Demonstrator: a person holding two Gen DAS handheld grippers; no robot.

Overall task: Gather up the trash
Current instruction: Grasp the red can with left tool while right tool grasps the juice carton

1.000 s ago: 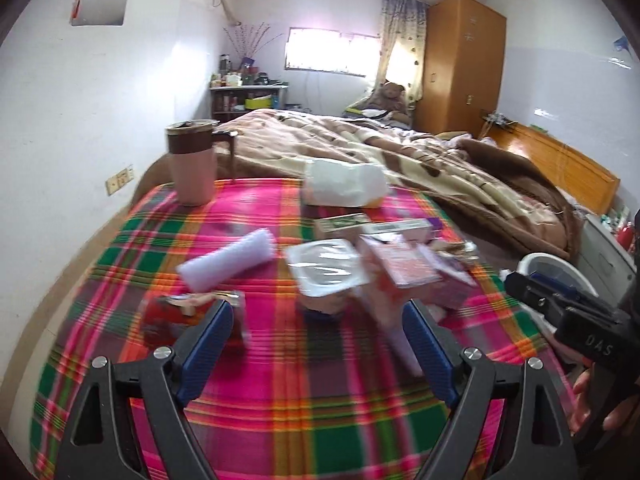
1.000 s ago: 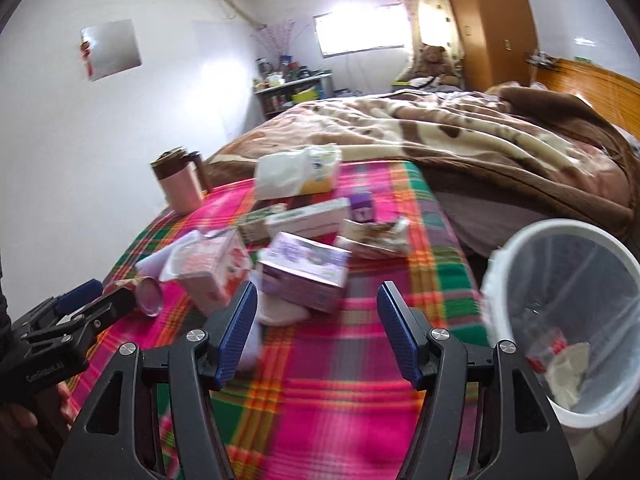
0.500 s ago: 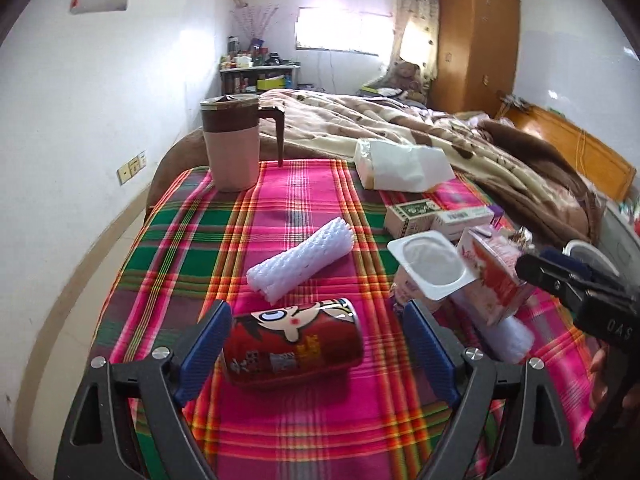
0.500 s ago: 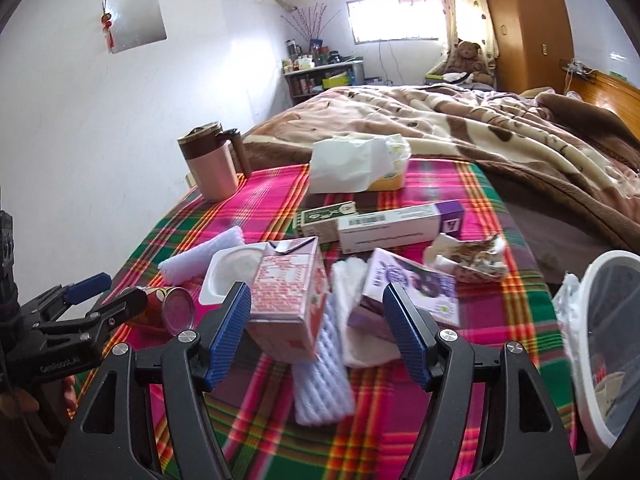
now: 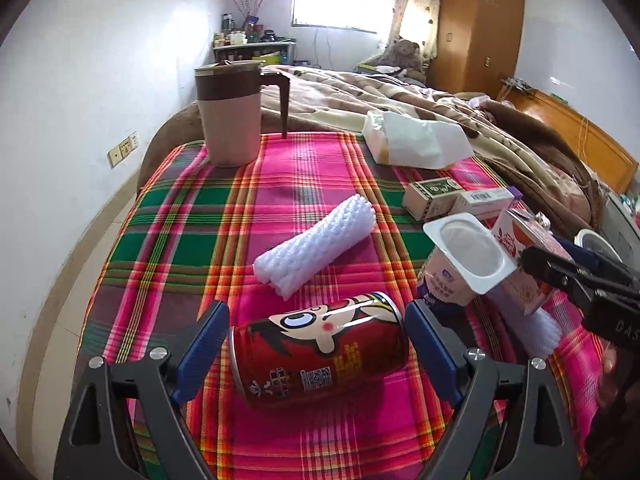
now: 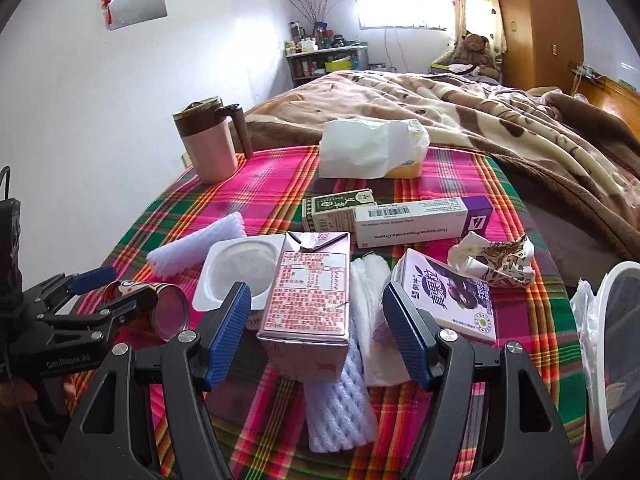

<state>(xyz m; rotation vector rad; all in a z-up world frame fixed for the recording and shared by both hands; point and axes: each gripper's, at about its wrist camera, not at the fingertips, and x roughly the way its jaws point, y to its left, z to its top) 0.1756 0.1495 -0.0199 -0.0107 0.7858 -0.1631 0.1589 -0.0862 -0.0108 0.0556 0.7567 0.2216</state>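
Both grippers moved in since earlier: left gripper (image 5: 316, 344) jaws opening, released, straddling the can (image 5: 320, 348); right gripper (image 6: 316, 332) released, carton (image 6: 308, 292) between fingers.

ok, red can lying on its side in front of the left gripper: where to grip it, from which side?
Grip the red can end to end, a pad on its top and a pad on its base. It lies crosswise between the left gripper's jaws, which are opening, pads not yet on it. Come down from the near side. The curved wall would probably slip more than the flat ends.
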